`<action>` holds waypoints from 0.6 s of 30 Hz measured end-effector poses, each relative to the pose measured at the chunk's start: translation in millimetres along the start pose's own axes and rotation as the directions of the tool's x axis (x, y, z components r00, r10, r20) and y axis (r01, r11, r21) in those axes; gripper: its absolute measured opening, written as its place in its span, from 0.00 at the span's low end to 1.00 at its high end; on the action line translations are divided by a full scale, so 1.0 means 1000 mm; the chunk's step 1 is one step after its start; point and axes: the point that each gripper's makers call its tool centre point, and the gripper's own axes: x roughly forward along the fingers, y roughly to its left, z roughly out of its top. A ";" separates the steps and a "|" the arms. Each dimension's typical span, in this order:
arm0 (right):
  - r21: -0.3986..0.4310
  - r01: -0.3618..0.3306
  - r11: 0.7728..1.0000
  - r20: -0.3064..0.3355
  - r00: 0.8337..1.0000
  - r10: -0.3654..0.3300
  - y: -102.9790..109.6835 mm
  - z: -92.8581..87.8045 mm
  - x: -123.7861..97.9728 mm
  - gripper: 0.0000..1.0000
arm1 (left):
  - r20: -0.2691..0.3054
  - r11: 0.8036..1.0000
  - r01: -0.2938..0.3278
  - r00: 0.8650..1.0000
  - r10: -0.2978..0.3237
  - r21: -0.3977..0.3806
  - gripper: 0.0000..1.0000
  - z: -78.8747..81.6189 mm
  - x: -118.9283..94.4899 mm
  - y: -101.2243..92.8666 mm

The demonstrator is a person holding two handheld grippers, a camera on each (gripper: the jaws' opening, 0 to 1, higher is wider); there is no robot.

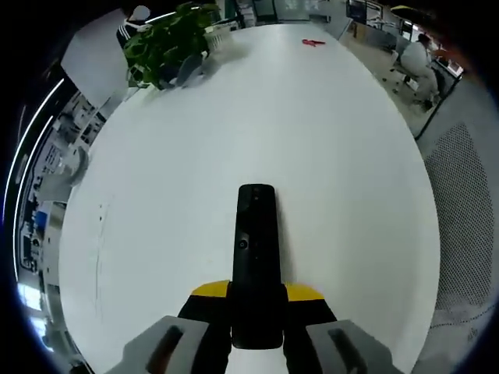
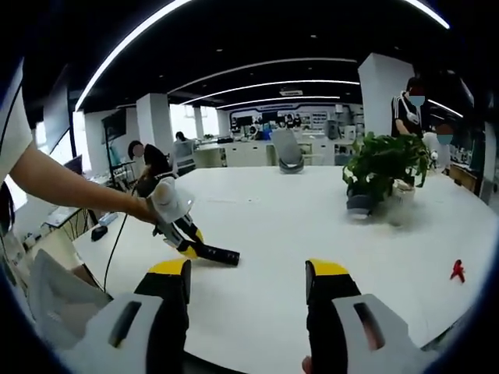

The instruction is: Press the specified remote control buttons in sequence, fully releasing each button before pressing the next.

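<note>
A long black remote control points away from me over the white table, with small buttons near its far end. My left gripper is shut on the remote's near end, its yellow-tipped fingers pressed against both sides. In the right gripper view the left gripper is held by a person's hand at the left, and the remote sticks out of it low over the white table. My right gripper stands open above the table with nothing between its jaws, to the right of the remote.
A potted green plant stands at the table's far edge; the plant is at the right in the right gripper view. A small red object lies on the table. A person stands behind the plant. Office desks and chairs surround the table.
</note>
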 end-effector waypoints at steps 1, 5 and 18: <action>0.004 0.004 1.000 -0.002 1.000 -0.004 -0.001 0.000 0.000 0.61 | -0.002 1.000 -0.002 1.000 0.002 0.003 0.23 0.000 0.001 0.003; 0.015 0.014 1.000 -0.010 1.000 -0.014 -0.003 -0.002 0.000 0.60 | -0.009 1.000 -0.009 1.000 0.010 0.010 0.23 0.001 0.005 0.022; 0.030 0.045 0.999 -0.037 0.998 -0.044 -0.009 -0.007 0.002 0.58 | -0.036 0.998 -0.063 0.997 0.064 0.022 0.23 0.005 0.019 0.082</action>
